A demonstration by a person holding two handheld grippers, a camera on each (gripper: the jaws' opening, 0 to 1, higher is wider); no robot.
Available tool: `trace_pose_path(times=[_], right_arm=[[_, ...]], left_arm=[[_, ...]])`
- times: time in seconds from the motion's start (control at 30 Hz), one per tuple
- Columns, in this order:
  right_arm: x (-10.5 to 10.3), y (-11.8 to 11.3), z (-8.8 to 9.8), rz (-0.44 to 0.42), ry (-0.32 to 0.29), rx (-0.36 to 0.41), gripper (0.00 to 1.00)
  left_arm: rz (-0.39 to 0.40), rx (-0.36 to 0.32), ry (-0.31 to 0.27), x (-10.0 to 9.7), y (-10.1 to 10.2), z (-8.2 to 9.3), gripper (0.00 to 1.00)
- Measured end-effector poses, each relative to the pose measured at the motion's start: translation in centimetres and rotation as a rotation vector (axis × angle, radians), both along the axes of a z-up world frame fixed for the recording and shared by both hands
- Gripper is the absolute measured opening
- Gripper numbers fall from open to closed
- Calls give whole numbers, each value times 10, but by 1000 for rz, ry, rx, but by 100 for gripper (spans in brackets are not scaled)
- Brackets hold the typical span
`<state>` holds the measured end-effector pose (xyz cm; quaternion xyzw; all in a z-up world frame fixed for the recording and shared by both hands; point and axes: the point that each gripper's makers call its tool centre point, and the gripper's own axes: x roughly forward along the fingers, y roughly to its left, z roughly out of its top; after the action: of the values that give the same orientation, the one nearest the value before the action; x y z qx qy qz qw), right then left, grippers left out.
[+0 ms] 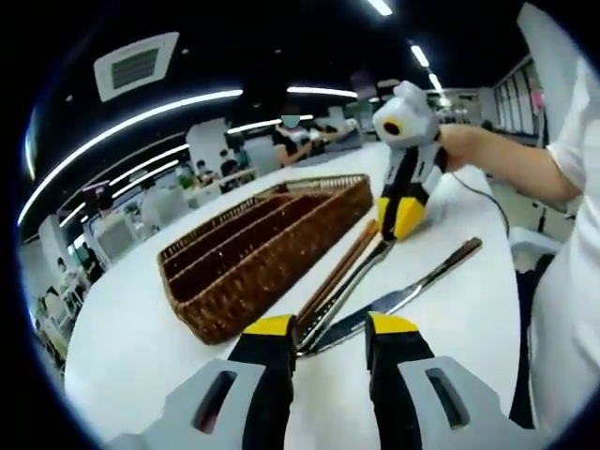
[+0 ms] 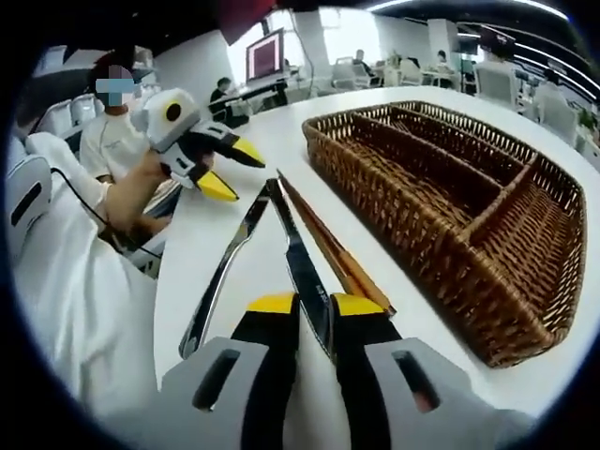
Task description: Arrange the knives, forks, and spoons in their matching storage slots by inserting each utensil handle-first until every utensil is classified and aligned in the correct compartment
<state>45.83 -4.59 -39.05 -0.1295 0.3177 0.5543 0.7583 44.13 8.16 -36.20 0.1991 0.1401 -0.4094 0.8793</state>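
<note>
1. Left gripper (image 1: 323,328), left gripper view: jaws apart, yellow tips either side of the near ends of the utensils, nothing between them. Hovers just above the table (image 1: 131,347).
2. Right gripper (image 2: 305,305), right gripper view: yellow tips pinched close around a knife (image 2: 298,267); looks like it's gripping the blade, though contact is hard to confirm.
3. In left gripper view the right gripper (image 1: 398,211) shows at the far end of the utensils, tips down by the wood handles, held by a hand (image 1: 464,145).
4. In right gripper view the left gripper (image 2: 220,159) shows w/ jaws apart, tips near the far utensil ends.
5. Utensils on table beside the basket (image 1: 281,248), none in slots: three pieces fanned out, meeting at one end. A 2nd knife (image 1: 412,286) lies apart, angled away; a piece w/ brown handle (image 1: 337,272) lies nearest the basket.
6. Basket: brown wicker, long compartments plus a cross one at one end; slots look bare.
7. Bkgd: office, seated people, ceiling light strips.
</note>
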Motion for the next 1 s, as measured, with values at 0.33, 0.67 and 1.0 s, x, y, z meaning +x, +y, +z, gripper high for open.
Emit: trace_pose_path(times=[0.33, 0.67, 1.0], right_arm=[[1, 0, -2, 13, 63, 17, 13], [-1, 1, -2, 16, 132, 36, 13], [-3, 2, -2, 34, 156, 32, 12]], left_arm=[[-142, 236, -96, 15, -31, -2, 21], [-251, 403, -91, 18, -47, -17, 15], [-310, 478, -84, 21, -52, -20, 15]])
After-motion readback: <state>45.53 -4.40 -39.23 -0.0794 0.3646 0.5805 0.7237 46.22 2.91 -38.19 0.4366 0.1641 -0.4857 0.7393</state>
